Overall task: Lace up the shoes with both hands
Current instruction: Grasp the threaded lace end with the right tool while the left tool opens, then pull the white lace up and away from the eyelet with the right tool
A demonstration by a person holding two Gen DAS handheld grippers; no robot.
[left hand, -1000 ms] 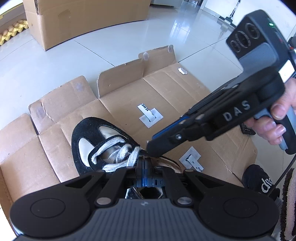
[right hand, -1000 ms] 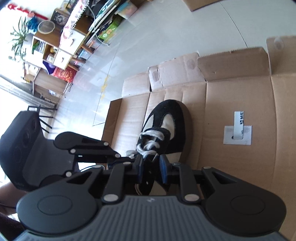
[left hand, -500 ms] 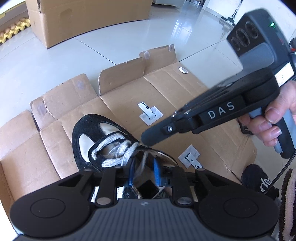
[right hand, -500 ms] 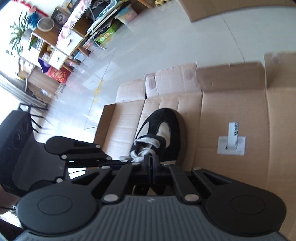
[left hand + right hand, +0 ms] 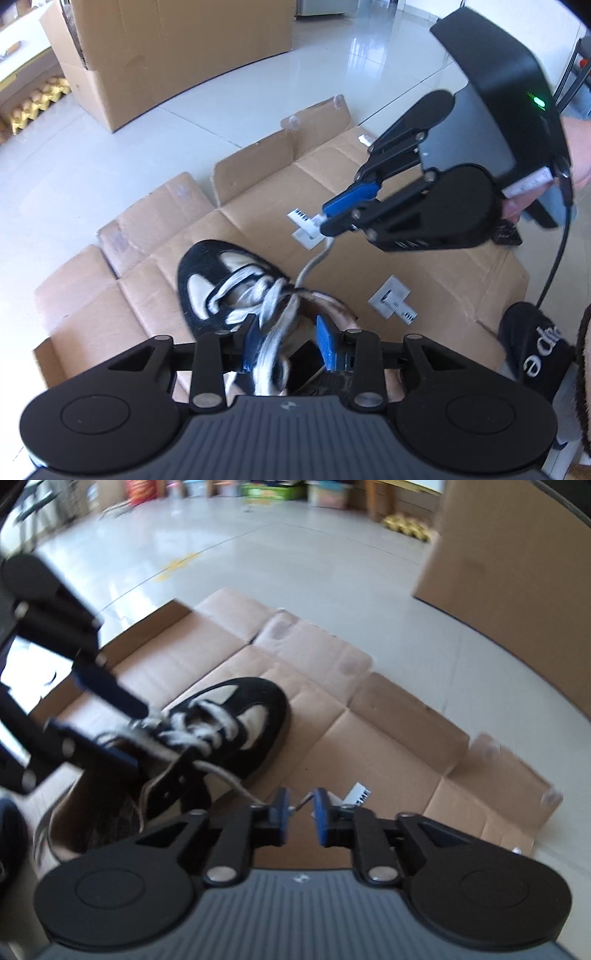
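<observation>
A black and cream shoe (image 5: pixel 207 273) (image 5: pixel 255 709) lies on flattened cardboard (image 5: pixel 424 258). My left gripper (image 5: pixel 289 345) hangs open just over the shoe's mouth, with a bunch of white laces (image 5: pixel 273 321) running between its blue pads. My right gripper (image 5: pixel 325 225) is up and to the right of the shoe. One lace end (image 5: pixel 314 260) rises from the eyelets to its tips. In the right wrist view my right gripper (image 5: pixel 301 816) shows a small gap between its pads, with the lace tip (image 5: pixel 303 804) inside that gap. The left gripper (image 5: pixel 136 734) is blurred at the left.
A large cardboard box (image 5: pixel 177 55) (image 5: pixel 517 572) stands on the tiled floor behind. White labels (image 5: pixel 393 299) are stuck to the cardboard. A black item with white lettering (image 5: pixel 532 350) lies at the right edge. A hand (image 5: pixel 580 147) holds the right gripper's handle.
My left gripper has gone from shut to wide open over the laces. My right gripper shut at the shoe, drew a lace end up and to the right, and now its pads are apart.
</observation>
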